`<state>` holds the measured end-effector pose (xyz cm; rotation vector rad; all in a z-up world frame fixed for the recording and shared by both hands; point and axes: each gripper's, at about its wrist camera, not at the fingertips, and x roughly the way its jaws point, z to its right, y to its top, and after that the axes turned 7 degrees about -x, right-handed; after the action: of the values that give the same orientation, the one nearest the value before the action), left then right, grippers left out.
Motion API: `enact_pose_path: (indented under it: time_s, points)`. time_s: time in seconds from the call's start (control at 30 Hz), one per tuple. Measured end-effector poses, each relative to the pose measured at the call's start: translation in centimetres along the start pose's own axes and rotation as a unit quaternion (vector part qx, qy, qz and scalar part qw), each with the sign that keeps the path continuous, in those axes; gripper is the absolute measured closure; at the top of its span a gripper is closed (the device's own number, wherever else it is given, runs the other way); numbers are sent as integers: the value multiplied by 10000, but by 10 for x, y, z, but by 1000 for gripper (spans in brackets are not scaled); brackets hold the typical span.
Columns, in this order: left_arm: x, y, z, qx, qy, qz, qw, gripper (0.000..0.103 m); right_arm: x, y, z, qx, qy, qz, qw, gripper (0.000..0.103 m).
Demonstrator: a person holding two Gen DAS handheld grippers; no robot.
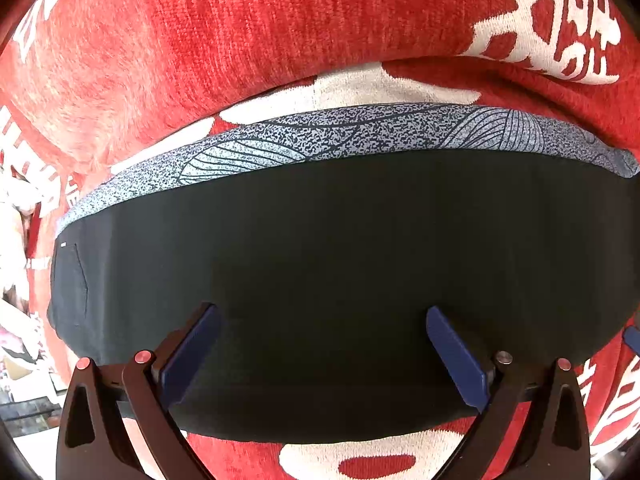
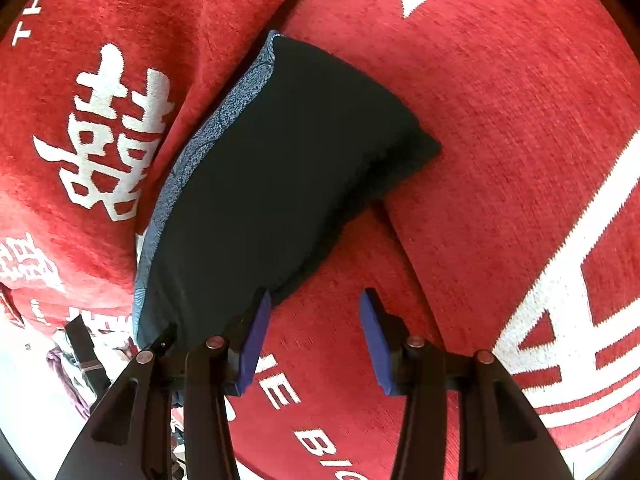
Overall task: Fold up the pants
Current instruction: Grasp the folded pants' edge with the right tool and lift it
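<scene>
The pants (image 1: 340, 240) are black with a blue-grey patterned waistband (image 1: 320, 136) along the far edge. They lie folded into a compact block on red fabric. My left gripper (image 1: 324, 316) is open just above the pants, its blue pads (image 1: 192, 352) spread wide over the near part of the block, holding nothing. In the right wrist view the same pants (image 2: 272, 168) lie to the left of centre with the waistband (image 2: 208, 152) on their left side. My right gripper (image 2: 316, 308) is open and empty, its left pad (image 2: 256, 336) beside the pants' near corner.
A red chenille cover (image 2: 500, 120) with white characters and letters spreads over a sofa seat and back cushion (image 1: 280, 20). A seam runs between seat cushions (image 2: 408, 248). Clutter and white floor show at the far left (image 2: 80, 380).
</scene>
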<state>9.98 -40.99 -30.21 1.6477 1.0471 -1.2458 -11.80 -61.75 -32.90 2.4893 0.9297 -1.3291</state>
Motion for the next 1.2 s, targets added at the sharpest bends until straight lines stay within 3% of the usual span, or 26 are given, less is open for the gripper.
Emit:
enact_pose_path:
  time_s: [0.33, 0.43, 0.5, 0.73, 1.03, 1.07, 1.13, 1.17, 1.2]
  points:
    - [-1, -2, 0, 12, 9, 14, 10000, 0, 0, 0, 1, 31, 120, 83, 9999, 52]
    - [-2, -3, -1, 23, 8, 25, 10000, 0, -5, 0, 4, 76, 366, 373, 9986, 51]
    - [-4, -3, -1, 23, 23, 2, 10000, 0, -8, 1, 7, 132, 481, 607, 9969, 42]
    - [-20, -2, 19, 329, -342, 83, 9988, 0, -5, 4, 23, 364, 799, 787, 9930, 42]
    - [-15, 0, 41, 319, -397, 77, 9987, 0, 10, 32, 26, 684, 1246, 1380, 9802, 41]
    - [-19, 3, 41, 317, -385, 90, 9987, 0, 9, 36, 29, 772, 1276, 1353, 9795, 44]
    - [-33, 10, 40, 285, -340, 371, 9983, 0, 10, 43, 26, 919, 1137, 1227, 9816, 77]
    - [-38, 16, 43, 276, -304, 498, 9979, 0, 8, 45, 25, 924, 1231, 1219, 9805, 88]
    - [-42, 22, 45, 267, -302, 632, 9972, 0, 4, 45, 24, 897, 1284, 1244, 9798, 89]
